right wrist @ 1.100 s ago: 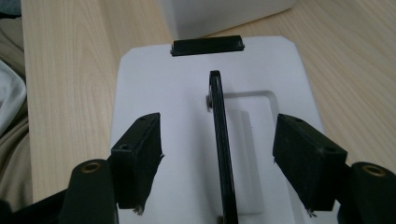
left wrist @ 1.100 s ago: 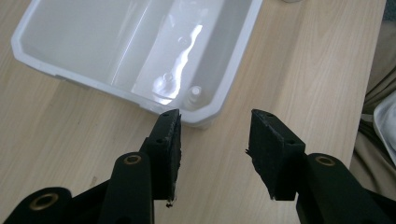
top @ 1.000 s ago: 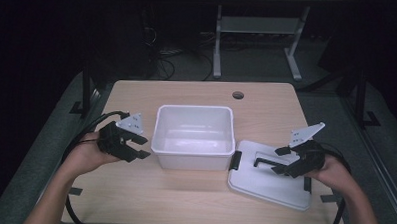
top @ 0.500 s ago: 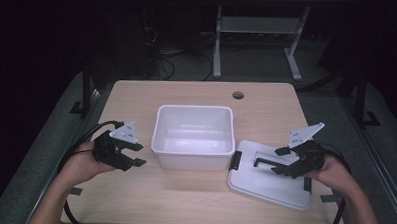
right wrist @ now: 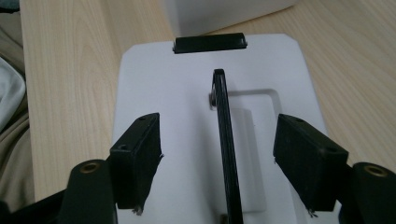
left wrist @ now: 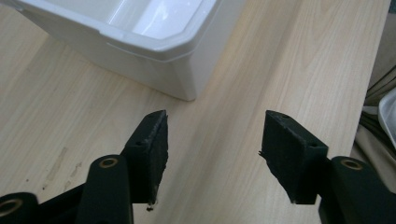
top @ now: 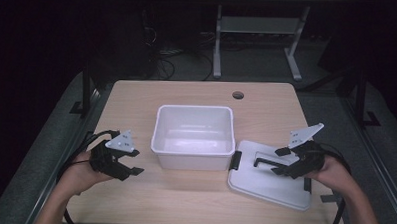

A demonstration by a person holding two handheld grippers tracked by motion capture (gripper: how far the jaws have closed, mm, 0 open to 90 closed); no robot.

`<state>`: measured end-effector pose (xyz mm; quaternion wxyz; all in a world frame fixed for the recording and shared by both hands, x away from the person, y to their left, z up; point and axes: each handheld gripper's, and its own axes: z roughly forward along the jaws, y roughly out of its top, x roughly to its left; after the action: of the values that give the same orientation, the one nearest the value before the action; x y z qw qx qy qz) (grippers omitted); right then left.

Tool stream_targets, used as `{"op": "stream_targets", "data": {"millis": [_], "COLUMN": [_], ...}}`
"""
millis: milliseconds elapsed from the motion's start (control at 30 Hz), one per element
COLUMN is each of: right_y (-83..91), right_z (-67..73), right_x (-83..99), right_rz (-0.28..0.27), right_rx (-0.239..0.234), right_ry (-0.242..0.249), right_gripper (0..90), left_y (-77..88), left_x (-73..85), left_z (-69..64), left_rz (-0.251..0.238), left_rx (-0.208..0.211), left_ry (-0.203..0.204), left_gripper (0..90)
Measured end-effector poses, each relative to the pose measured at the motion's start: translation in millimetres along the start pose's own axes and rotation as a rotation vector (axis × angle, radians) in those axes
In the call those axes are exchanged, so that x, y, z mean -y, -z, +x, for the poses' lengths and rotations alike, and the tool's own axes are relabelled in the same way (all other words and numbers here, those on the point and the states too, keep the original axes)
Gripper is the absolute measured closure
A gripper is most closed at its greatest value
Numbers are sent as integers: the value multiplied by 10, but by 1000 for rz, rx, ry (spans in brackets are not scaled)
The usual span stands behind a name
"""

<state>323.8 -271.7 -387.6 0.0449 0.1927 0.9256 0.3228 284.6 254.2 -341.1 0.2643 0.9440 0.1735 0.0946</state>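
A white plastic bin (top: 158, 140) stands empty in the middle of the wooden table (top: 136, 105). Its flat white lid (top: 264, 187) lies to the right of it, with a black handle (right wrist: 227, 135) standing up on edge and a black clip (right wrist: 210, 43) at the end near the bin. My right gripper (top: 272, 162) hovers over the lid, open, one jaw on each side of the handle (right wrist: 217, 126) and neither pad touching it. My left gripper (top: 136, 162) is left of the bin's near corner (left wrist: 187, 70). Its jaws (left wrist: 215, 126) have just been opening, with only bare table between them.
A round cable hole (top: 238, 95) sits near the table's far edge. Beyond the table stand a metal frame's legs (top: 217, 47) and loose cables on a dark floor. Black tape marks (top: 328, 198) lie near the right front edge. Cables trail from both grippers.
My left gripper has sunk and drawn back toward the near edge, away from the bin, and its jaws have spread apart. The right gripper and lid are as before.
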Motion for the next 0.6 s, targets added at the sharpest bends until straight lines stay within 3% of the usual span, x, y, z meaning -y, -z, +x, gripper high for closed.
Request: {"op": "stream_targets", "data": {"millis": [333,600], "right_y": [-58,-126], "right_z": [-18,-39], "right_x": [-1,-7], "right_rz": [35,76], "right_rx": [10,13], "right_ry": [13,24], "right_gripper": [347,437], "left_y": [-86,-170], "left_x": [126,208], "left_z": [-86,-112], "left_rz": [-15,-21], "left_rx": [5,12], "left_ry": [2,14], "left_gripper": [390,389]}}
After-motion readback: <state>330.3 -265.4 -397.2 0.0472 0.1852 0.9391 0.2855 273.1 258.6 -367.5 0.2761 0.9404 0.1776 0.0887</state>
